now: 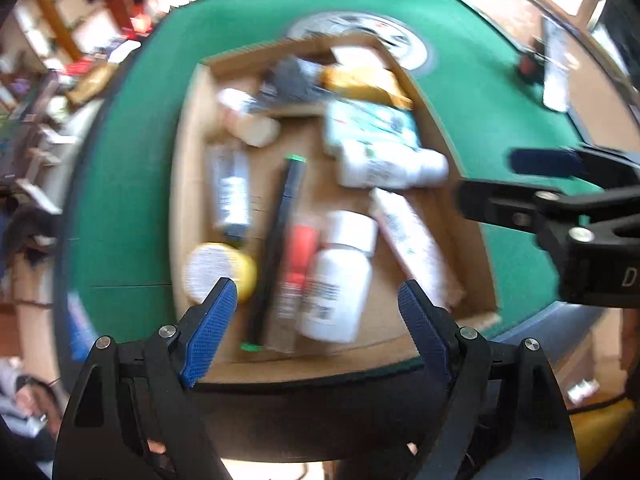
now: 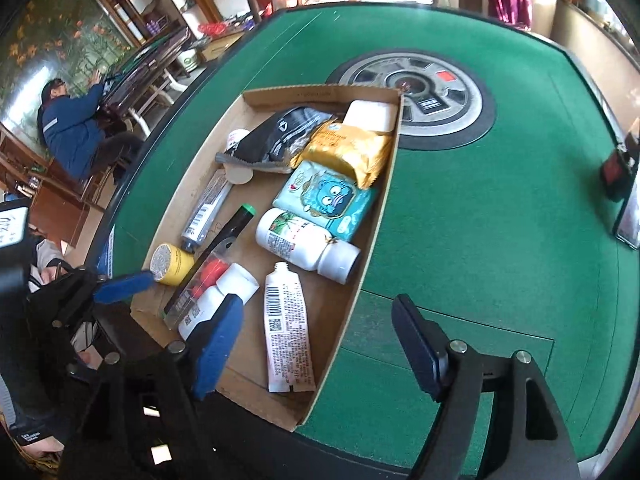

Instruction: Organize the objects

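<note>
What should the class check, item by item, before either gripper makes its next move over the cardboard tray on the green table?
1. Left gripper empty: ok, its jaws are open with nothing between them.
2. Right gripper empty: ok, open, nothing held.
3. All items inside the cardboard tray: ok, the white tube, the white bottle and the yellow can lie within its walls.
4. Green table beside the tray free of loose items: ok as far as seen.
5. Left view sharp enough to aim by: not ok, it is blurred.
6. Whether the tube's cap is on: cannot tell.
</note>
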`<state>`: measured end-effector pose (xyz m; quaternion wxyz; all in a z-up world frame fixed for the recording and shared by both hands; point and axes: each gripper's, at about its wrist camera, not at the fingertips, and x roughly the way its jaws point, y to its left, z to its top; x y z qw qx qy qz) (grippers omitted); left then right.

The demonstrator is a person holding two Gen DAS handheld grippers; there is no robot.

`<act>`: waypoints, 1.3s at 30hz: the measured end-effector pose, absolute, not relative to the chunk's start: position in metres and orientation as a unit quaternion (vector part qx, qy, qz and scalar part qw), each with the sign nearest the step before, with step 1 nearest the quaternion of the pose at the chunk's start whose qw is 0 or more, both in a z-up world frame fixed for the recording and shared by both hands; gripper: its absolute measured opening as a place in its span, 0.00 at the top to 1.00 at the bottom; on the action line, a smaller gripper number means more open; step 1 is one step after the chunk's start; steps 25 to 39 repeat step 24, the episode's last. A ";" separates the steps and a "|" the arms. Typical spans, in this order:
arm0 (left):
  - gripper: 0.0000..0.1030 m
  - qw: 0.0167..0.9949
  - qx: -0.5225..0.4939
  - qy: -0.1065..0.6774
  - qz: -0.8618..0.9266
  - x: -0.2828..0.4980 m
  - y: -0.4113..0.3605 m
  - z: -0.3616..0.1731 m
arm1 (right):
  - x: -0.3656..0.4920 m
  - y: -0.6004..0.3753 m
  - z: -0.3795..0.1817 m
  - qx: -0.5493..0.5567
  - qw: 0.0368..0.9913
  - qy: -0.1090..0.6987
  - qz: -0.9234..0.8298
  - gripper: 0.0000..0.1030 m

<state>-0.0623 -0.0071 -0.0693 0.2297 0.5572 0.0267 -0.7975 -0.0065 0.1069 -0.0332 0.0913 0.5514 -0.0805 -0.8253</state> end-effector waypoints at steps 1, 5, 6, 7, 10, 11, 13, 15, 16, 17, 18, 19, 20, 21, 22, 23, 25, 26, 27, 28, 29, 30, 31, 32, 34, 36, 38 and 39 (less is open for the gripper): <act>0.19 0.246 0.551 0.021 -0.797 -0.056 -0.008 -0.067 | -0.005 0.109 -0.031 0.549 0.088 -0.079 -0.827 0.25; 0.19 0.263 0.537 0.064 -0.799 -0.058 -0.007 -0.065 | -0.003 0.108 -0.033 0.545 0.081 -0.077 -0.831 0.25; 0.19 0.258 0.539 0.073 -0.799 -0.057 -0.009 -0.064 | -0.002 0.108 -0.033 0.544 0.079 -0.077 -0.832 0.25; 0.19 0.255 0.545 0.070 -0.795 -0.056 -0.009 -0.064 | -0.001 0.108 -0.034 0.543 0.076 -0.079 -0.832 0.25; 0.19 0.248 0.553 0.054 -0.794 -0.052 -0.004 -0.064 | -0.001 0.106 -0.036 0.542 0.073 -0.083 -0.833 0.25; 0.19 0.243 0.554 0.056 -0.795 -0.055 -0.003 -0.066 | 0.000 0.105 -0.037 0.541 0.071 -0.083 -0.834 0.25; 0.19 0.238 0.554 0.053 -0.796 -0.052 -0.001 -0.064 | 0.000 0.104 -0.038 0.541 0.068 -0.083 -0.834 0.25; 0.19 0.235 0.553 0.051 -0.798 -0.053 -0.001 -0.063 | 0.001 0.103 -0.039 0.541 0.065 -0.085 -0.834 0.25; 0.19 0.235 0.552 0.051 -0.799 -0.052 -0.001 -0.062 | 0.000 0.103 -0.039 0.541 0.064 -0.086 -0.834 0.25; 0.19 0.235 0.552 0.050 -0.798 -0.052 -0.002 -0.062 | 0.000 0.103 -0.040 0.541 0.061 -0.087 -0.834 0.25; 0.19 0.235 0.553 0.050 -0.798 -0.053 -0.003 -0.063 | 0.001 0.102 -0.040 0.542 0.060 -0.088 -0.834 0.25; 0.19 0.234 0.553 0.049 -0.798 -0.053 -0.003 -0.063 | 0.001 0.102 -0.041 0.542 0.058 -0.089 -0.833 0.25; 0.19 0.232 0.553 0.049 -0.799 -0.053 -0.003 -0.063 | 0.001 0.102 -0.042 0.543 0.056 -0.091 -0.833 0.25; 0.19 0.230 0.552 0.048 -0.800 -0.052 -0.003 -0.062 | 0.000 0.102 -0.042 0.543 0.056 -0.092 -0.833 0.25; 0.19 0.229 0.552 0.046 -0.801 -0.053 -0.002 -0.062 | 0.000 0.102 -0.043 0.544 0.055 -0.093 -0.832 0.25; 0.19 0.228 0.551 0.044 -0.801 -0.054 -0.001 -0.063 | 0.000 0.101 -0.043 0.544 0.053 -0.094 -0.832 0.25; 0.19 0.226 0.551 0.042 -0.802 -0.055 0.000 -0.063 | 0.000 0.101 -0.043 0.544 0.052 -0.094 -0.832 0.25; 0.19 0.226 0.551 0.042 -0.802 -0.055 0.000 -0.063 | 0.000 0.101 -0.043 0.544 0.052 -0.094 -0.832 0.25; 0.19 0.226 0.551 0.042 -0.802 -0.055 0.000 -0.063 | 0.000 0.101 -0.043 0.544 0.052 -0.094 -0.832 0.25; 0.19 0.226 0.551 0.042 -0.802 -0.055 0.000 -0.063 | 0.000 0.101 -0.043 0.544 0.052 -0.094 -0.832 0.25; 0.19 0.226 0.551 0.042 -0.802 -0.055 0.000 -0.063 | 0.000 0.101 -0.043 0.544 0.052 -0.094 -0.832 0.25; 0.19 0.226 0.551 0.042 -0.802 -0.055 0.000 -0.063 | 0.000 0.101 -0.043 0.544 0.052 -0.094 -0.832 0.25; 0.19 0.226 0.551 0.042 -0.802 -0.055 0.000 -0.063 | 0.000 0.101 -0.043 0.544 0.052 -0.094 -0.832 0.25; 0.19 0.226 0.551 0.042 -0.802 -0.055 0.000 -0.063 | 0.000 0.101 -0.043 0.544 0.052 -0.094 -0.832 0.25; 0.19 0.226 0.551 0.042 -0.802 -0.055 0.000 -0.063 | 0.000 0.101 -0.043 0.544 0.052 -0.094 -0.832 0.25; 0.19 0.226 0.551 0.042 -0.802 -0.055 0.000 -0.063 | 0.000 0.101 -0.043 0.544 0.052 -0.094 -0.832 0.25; 0.19 0.226 0.551 0.042 -0.802 -0.055 0.000 -0.063 | 0.000 0.101 -0.043 0.544 0.052 -0.094 -0.832 0.25; 0.19 0.226 0.551 0.042 -0.802 -0.055 0.000 -0.063 | 0.000 0.101 -0.043 0.544 0.052 -0.094 -0.832 0.25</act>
